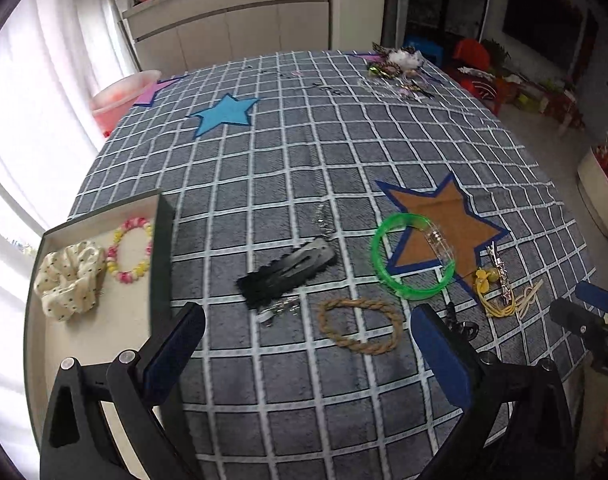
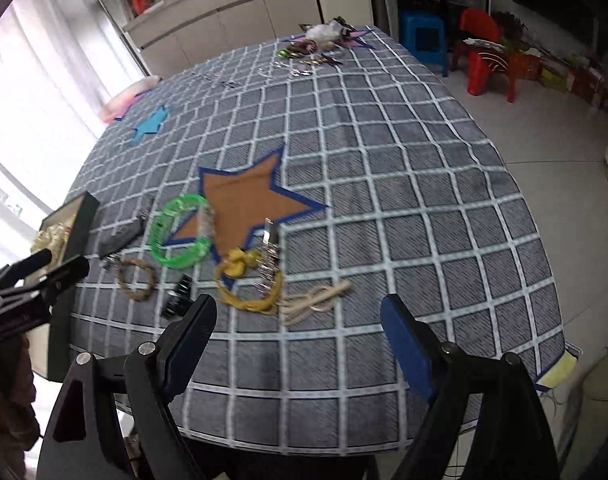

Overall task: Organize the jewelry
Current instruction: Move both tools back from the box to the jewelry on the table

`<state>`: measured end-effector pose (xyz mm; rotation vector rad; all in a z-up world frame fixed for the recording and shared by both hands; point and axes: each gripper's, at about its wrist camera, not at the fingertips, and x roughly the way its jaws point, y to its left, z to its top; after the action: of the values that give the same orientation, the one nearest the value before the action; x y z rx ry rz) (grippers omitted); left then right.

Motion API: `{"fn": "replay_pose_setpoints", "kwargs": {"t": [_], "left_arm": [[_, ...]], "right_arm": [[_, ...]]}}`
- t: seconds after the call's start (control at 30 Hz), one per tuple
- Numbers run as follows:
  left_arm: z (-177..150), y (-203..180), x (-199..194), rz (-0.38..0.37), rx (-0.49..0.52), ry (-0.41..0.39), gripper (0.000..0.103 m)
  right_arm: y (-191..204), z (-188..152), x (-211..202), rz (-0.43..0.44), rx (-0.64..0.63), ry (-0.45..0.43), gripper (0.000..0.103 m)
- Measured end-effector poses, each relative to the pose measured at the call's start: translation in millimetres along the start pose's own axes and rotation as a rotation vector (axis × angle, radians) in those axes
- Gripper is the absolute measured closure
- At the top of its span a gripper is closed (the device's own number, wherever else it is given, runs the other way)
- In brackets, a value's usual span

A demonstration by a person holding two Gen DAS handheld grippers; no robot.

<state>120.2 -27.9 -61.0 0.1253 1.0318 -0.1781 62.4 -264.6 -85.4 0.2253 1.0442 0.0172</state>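
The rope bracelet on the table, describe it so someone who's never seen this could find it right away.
Start at the brown star on the checked tablecloth. The green bangle overlaps its near edge, and the rope bracelet lies flat just nearer than that. It is the only tan, twisted-cord ring; its neighbours are glossy green or black.

The tablecloth [image 1: 304, 184] is grey with white checks; the bangle [image 1: 414, 256] is green, the star [image 1: 444, 224] brown, and the scrunchie [image 1: 70, 276] cream, perhaps black-dotted.

Left gripper [image 1: 308, 344] fingers apart above rope bracelet [image 1: 360, 330], green bangle [image 1: 414, 256] beyond, scrunchie [image 1: 70, 278] in tray [image 1: 162, 248]
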Motion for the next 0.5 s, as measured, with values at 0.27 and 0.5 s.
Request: {"fn": "replay_pose_setpoints", "kwargs": {"t": [0.27,0.5], "left_arm": [[12,-22,23,-0.013,0.039,0.033,0.003],[21,-37,39,-0.031,0.065,0.058,0.013]], "right_arm": [[-13,-9,12,-0.037,-0.003,0.013,0.017],[-18,-12,24,-0.059,-0.001,0.023,0.017]]}}
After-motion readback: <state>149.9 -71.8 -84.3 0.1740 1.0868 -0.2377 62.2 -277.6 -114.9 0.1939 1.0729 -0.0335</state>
